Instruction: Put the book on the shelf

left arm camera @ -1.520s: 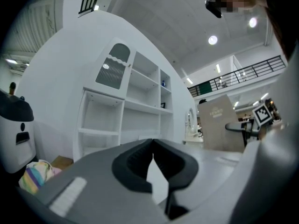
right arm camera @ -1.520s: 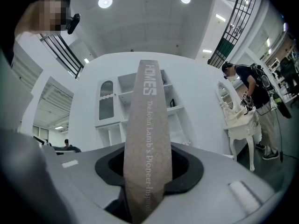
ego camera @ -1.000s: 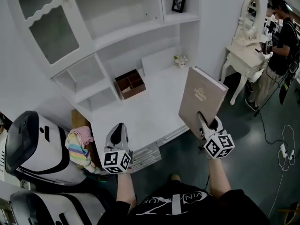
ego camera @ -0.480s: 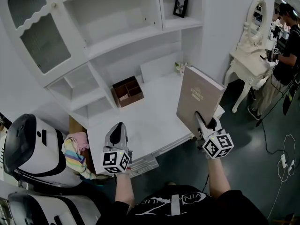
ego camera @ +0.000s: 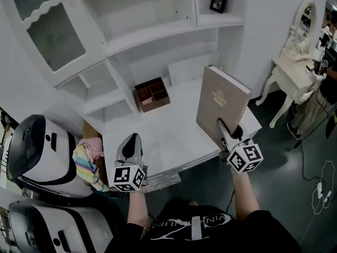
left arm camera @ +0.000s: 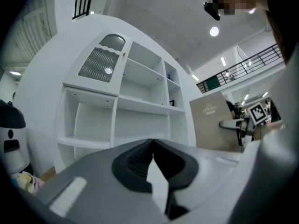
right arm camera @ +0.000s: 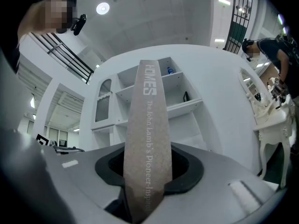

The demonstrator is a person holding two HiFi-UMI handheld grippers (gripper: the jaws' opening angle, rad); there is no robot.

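Note:
A taupe hardcover book (ego camera: pixel 222 105) stands upright over the right part of the white desk (ego camera: pixel 168 133), below the white shelf unit (ego camera: pixel 152 33). My right gripper (ego camera: pixel 226 132) is shut on the book's lower edge. In the right gripper view the spine (right arm camera: pixel 148 125) rises between the jaws toward the shelves (right arm camera: pixel 163 94). My left gripper (ego camera: pixel 130 147) hovers at the desk's front left edge, shut and empty, its tips meeting (left arm camera: pixel 152 143). The left gripper view also shows the book (left arm camera: pixel 212 120) at the right.
A brown divided box (ego camera: pixel 152 94) sits at the back of the desk. A small picture frame (ego camera: pixel 219 0) stands on an upper right shelf. A white and black machine (ego camera: pixel 37 152) and a striped cloth (ego camera: pixel 87 165) are at the left. A white dressing table (ego camera: pixel 295 62) stands at the right.
The right gripper has carried the book a little to the left over the desk, closer to the shelf unit. The left gripper has hardly moved.

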